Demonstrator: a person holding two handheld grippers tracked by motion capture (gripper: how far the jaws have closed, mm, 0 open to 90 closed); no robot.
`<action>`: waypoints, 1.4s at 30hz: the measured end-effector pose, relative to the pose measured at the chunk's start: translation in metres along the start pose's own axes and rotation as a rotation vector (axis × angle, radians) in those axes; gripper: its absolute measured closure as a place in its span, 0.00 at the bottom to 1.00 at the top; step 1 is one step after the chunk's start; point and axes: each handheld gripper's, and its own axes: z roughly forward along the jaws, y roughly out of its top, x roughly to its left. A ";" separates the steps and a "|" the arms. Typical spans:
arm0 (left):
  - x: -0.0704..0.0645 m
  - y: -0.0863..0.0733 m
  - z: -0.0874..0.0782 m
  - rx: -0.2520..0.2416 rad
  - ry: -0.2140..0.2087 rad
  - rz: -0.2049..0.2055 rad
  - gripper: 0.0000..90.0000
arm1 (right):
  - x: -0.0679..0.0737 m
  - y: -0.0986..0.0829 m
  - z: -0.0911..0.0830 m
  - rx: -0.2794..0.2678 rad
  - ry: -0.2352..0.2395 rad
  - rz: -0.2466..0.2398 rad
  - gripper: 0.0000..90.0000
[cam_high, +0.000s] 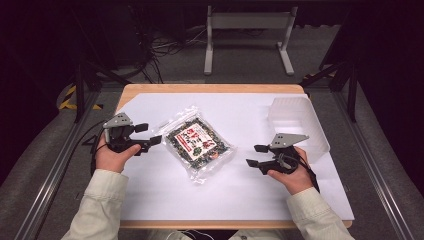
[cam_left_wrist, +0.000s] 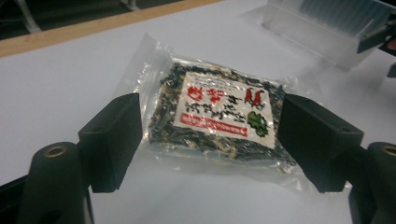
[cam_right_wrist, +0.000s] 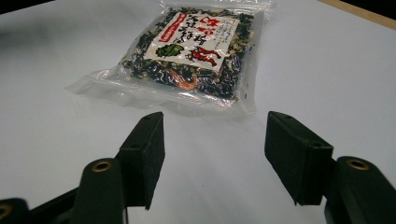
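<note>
Currently both tools sit released over the white sheet that covers the wooden table. Clear plastic packet of dark dried flakes with a red-and-white label lies flat near the middle of the sheet, label up, corners skewed to the table edges.

Left gripper: held in the left hand, jaws spread wide, nothing between them. Tips point at the packet's left edge, just beside it; from above I can't confirm contact, looks like a small gap. In the left gripper view the packet sits between and beyond the two black jaws, which stand clear of it on either side.

Right gripper: in the right hand, jaws also apart, empty. It sits near the packet's right side, farther off than the left one. In the right gripper view the packet lies ahead of the jaws with bare sheet between.

Translucent rectangular plastic bin stands at the sheet's far right, behind the right hand, well apart from the packet.
</note>
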 end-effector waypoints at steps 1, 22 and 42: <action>0.003 0.000 0.004 -0.008 0.004 -0.002 0.26 | 0.000 0.000 0.000 0.000 0.000 0.000 0.42; 0.049 -0.021 0.061 0.040 0.103 -0.086 0.25 | 0.010 -0.012 -0.006 0.001 -0.019 -0.002 0.41; 0.068 -0.040 0.083 0.097 0.038 -0.203 0.39 | 0.011 -0.022 -0.013 0.007 -0.040 0.019 0.40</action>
